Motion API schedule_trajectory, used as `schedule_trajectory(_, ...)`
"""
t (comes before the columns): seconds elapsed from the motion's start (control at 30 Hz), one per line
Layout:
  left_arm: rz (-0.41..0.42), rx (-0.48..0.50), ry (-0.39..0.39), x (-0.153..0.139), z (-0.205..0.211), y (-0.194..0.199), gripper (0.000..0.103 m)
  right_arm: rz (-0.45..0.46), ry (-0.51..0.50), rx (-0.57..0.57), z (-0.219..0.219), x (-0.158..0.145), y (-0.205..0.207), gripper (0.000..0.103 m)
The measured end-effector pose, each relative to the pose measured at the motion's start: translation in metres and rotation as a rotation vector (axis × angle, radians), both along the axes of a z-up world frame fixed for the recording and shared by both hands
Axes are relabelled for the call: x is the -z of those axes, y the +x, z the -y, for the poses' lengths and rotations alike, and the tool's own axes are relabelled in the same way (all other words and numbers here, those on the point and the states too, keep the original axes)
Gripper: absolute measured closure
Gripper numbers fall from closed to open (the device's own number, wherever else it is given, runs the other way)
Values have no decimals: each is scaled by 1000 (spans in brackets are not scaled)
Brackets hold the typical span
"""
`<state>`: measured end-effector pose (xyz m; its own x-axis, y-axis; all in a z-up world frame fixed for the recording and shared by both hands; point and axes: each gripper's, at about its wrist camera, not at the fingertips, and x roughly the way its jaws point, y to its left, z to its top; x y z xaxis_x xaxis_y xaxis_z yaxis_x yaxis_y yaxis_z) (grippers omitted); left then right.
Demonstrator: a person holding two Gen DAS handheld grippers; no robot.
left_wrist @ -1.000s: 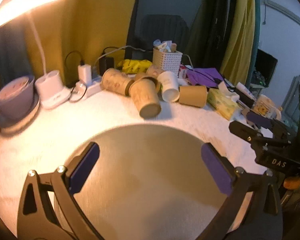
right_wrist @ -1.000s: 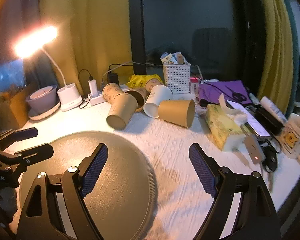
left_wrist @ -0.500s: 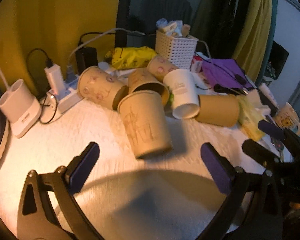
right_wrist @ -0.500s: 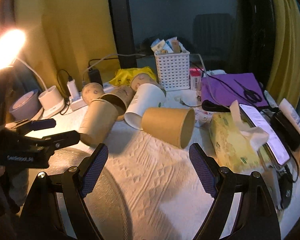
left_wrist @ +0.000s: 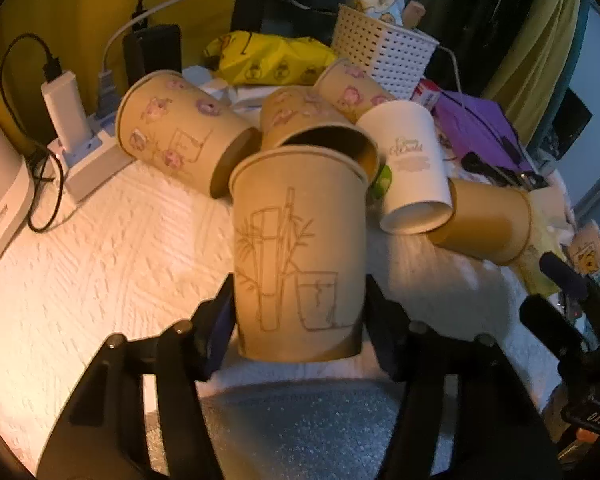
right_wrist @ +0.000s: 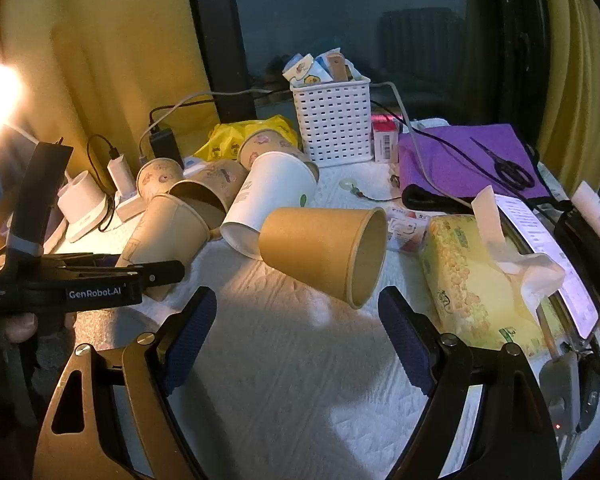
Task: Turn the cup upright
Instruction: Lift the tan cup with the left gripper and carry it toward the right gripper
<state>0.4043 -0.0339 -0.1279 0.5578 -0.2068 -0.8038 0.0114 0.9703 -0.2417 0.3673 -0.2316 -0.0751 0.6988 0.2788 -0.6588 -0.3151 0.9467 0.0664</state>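
Note:
Several paper cups lie on their sides in a heap. A tan cup with a bamboo drawing [left_wrist: 300, 256] lies bottom toward me, and my left gripper [left_wrist: 300, 320] has its jaws closed against both its sides near the base. The same cup [right_wrist: 160, 236] and the left gripper [right_wrist: 100, 276] show at the left of the right wrist view. My right gripper [right_wrist: 296, 332] is open and empty, just in front of a plain tan cup [right_wrist: 324, 248] lying with its mouth to the right. A white cup [right_wrist: 268, 200] lies behind it.
A white basket [right_wrist: 332, 124], yellow bag [left_wrist: 272, 56], power strip with chargers [left_wrist: 88, 152] and purple cloth with scissors [right_wrist: 468, 156] stand behind the cups. A tissue pack [right_wrist: 480, 280] and phone lie right. A round grey mat [left_wrist: 300, 432] lies under my left gripper.
My left gripper moved forward to the bamboo cup and closed on it. My right gripper moved closer to the plain tan cup and stayed open.

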Motion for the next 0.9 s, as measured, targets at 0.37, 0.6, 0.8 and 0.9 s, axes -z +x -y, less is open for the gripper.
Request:
schedule_trajectory(0.37, 104, 41, -23, -34, -11, -69, 45, 65, -22, -8, -22, -30, -55, 17)
schedule_trajectory(0.6, 162, 75, -13, -50, -16, -128, 45, 103, -35, -13, -37, -42, -104, 17)
schedule_trajectory(0.8, 224, 125, 40, -53, -17, -181, 45, 129, -31, 5, -43, -46, -144, 17)
schedule_trajectory(0.9, 255, 145, 52, -52, -18, -204, 45, 134, -23, 11, -46, -46, -168, 17)
